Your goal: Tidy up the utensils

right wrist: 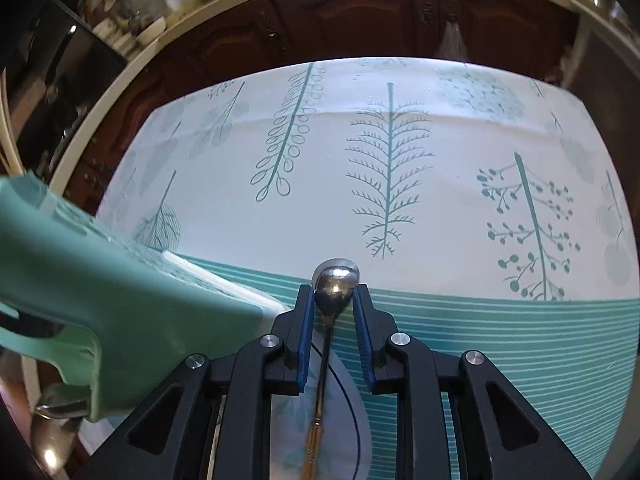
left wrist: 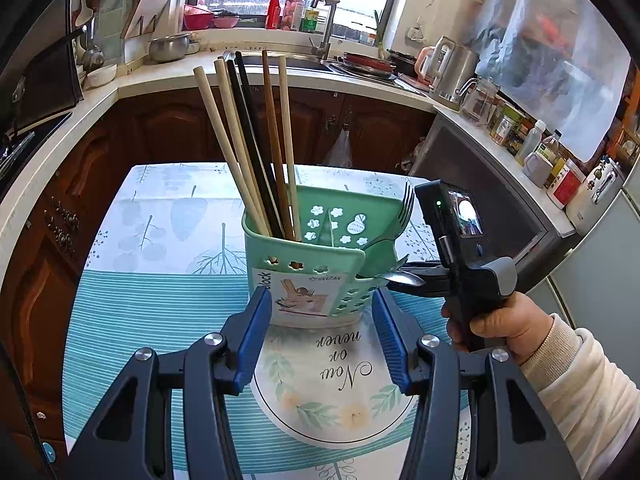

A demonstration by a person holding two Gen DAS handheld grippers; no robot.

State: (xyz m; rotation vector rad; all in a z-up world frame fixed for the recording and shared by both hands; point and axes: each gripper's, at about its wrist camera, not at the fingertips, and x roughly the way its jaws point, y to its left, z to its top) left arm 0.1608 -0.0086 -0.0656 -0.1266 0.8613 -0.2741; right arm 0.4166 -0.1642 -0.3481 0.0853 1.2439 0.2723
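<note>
A green plastic utensil holder [left wrist: 304, 280] stands on a round mat in the middle of the table. Several chopsticks [left wrist: 256, 140] stand in its left compartment, and a fork [left wrist: 394, 226] stands in the right one. My left gripper [left wrist: 322, 334] is open, its blue pads on either side of the holder's base. My right gripper [right wrist: 334, 300] is shut on a metal spoon [right wrist: 335, 286], bowl up between the pads, just right of the holder [right wrist: 100, 280]. The spoon [left wrist: 400, 278] shows at the holder's right edge in the left wrist view.
A teal and white patterned tablecloth [right wrist: 400, 184] covers the table. A round placemat [left wrist: 336, 392] lies under the holder. Wooden cabinets and a kitchen counter with sink, kettle [left wrist: 452, 68] and bottles surround the table.
</note>
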